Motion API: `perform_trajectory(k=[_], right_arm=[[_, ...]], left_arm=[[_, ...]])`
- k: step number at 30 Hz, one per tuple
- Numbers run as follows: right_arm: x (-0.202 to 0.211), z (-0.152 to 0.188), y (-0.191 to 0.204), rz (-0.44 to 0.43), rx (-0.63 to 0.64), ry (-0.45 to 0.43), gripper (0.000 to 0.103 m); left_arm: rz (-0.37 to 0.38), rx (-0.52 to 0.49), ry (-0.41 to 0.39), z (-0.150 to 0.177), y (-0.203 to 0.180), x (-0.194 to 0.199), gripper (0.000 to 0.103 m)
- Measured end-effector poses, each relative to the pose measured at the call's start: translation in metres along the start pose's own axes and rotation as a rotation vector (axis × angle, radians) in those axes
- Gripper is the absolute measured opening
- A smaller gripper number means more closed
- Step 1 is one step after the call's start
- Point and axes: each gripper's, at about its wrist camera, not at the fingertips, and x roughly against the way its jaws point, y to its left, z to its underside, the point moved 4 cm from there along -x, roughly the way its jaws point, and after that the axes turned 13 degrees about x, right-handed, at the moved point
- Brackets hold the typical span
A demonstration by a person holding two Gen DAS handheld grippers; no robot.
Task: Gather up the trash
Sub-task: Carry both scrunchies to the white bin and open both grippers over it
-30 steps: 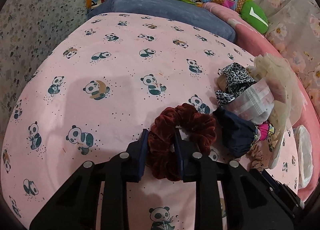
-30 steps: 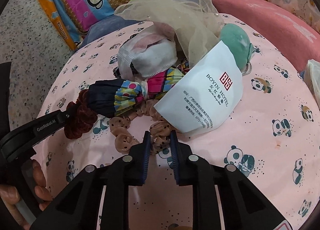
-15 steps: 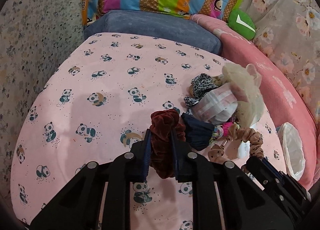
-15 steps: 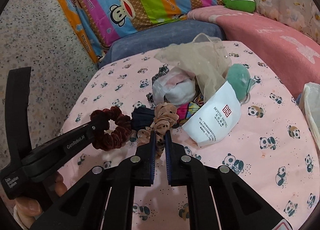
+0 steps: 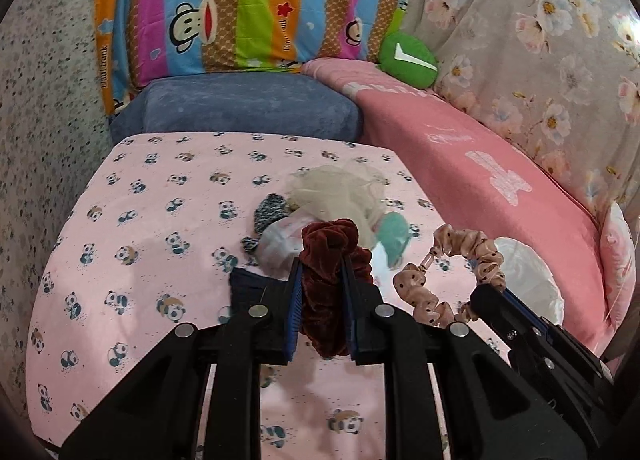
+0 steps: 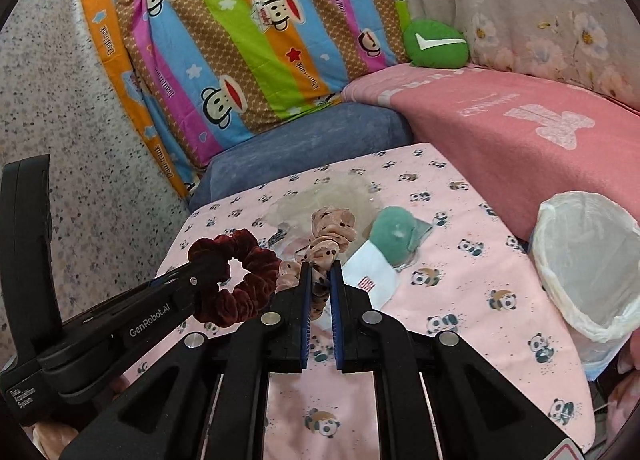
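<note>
The left claw (image 5: 322, 292) is clenched on a dark red scrunchie (image 5: 328, 284), which sits squeezed between its blue pads with its top bulging above the fingertips and its lower loop hanging below them, clear of the worktop (image 5: 132, 272). The right claw (image 6: 320, 284) grips a tan dotted scrunchie (image 6: 328, 240) in the same way, the pads nearly together on a thin fold while the rest of the band rises just past the tips. In the right wrist view the red scrunchie hangs just left of the tan one, the two nearly touching. Beyond both claws, on the panda-print worktop, lies the pile (image 5: 320, 200): a white paper packet (image 6: 372, 272) and a teal lump (image 6: 394, 234) nearest, then a sheer beige net (image 5: 336, 188) with a leopard-print piece (image 5: 268, 212) to its left. Right of the pile, at the worktop's edge, stands a bin lined with a white bag (image 6: 588, 260). Farther back are a blue cushion (image 6: 304, 148), a pink blanket (image 6: 520, 120) and a striped monkey-print pillow (image 6: 248, 40).
</note>
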Motion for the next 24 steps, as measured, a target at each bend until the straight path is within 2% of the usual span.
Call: perform_trajectory(k=[13,24], right_arm=[[0.052,0.013,-0.13,0.194,-0.161,-0.07,0.009],[0.063,0.039,-0.228,0.323,-0.269,-0.05,0.009]], left_arm=[[0.191,-0.159,0.085,0.033,-0.133,-0.024,0.017],[0.32,-0.249,0.186,0.07,-0.228,-0.059,0.018]])
